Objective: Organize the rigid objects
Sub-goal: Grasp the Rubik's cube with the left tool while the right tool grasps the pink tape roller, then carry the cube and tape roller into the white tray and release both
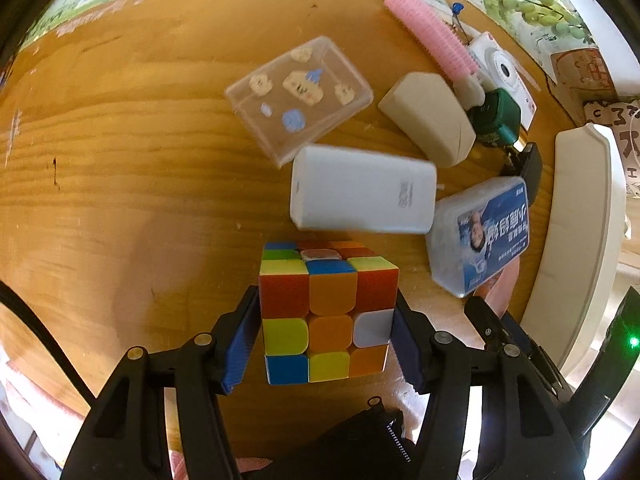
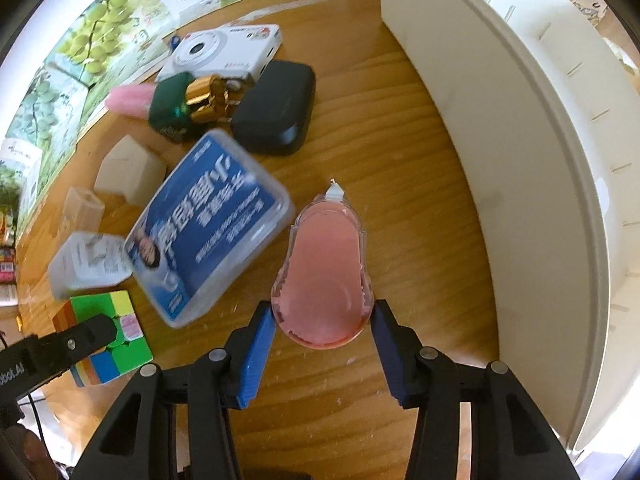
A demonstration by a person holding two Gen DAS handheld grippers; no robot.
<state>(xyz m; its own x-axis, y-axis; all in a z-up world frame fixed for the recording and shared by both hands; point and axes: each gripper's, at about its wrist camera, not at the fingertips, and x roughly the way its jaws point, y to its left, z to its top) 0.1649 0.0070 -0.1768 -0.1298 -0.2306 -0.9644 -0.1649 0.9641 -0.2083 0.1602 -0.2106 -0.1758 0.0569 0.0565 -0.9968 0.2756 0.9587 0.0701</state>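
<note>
With both claws clamped, the pick-up step looks done.
Left gripper (image 1: 325, 330) is closed about halfway on the cube (image 1: 326, 312); right gripper (image 2: 323, 338) is pinched narrow on the pink tape dispenser (image 2: 325, 268), which lies on the table (image 2: 420, 200). Beyond lie the blue box (image 2: 208, 224) and the white bin (image 2: 520, 120), near the dispenser; next, probably, lift each load clear and carry it there.

A scrambled puzzle cube (image 1: 326, 312) sits upright between blue gripper pads – orange, yellow, blue and white squares facing up. A pink, pear-shaped correction tape (image 2: 324, 268) in a clear shell lies flat – white tip pointing away.
</note>
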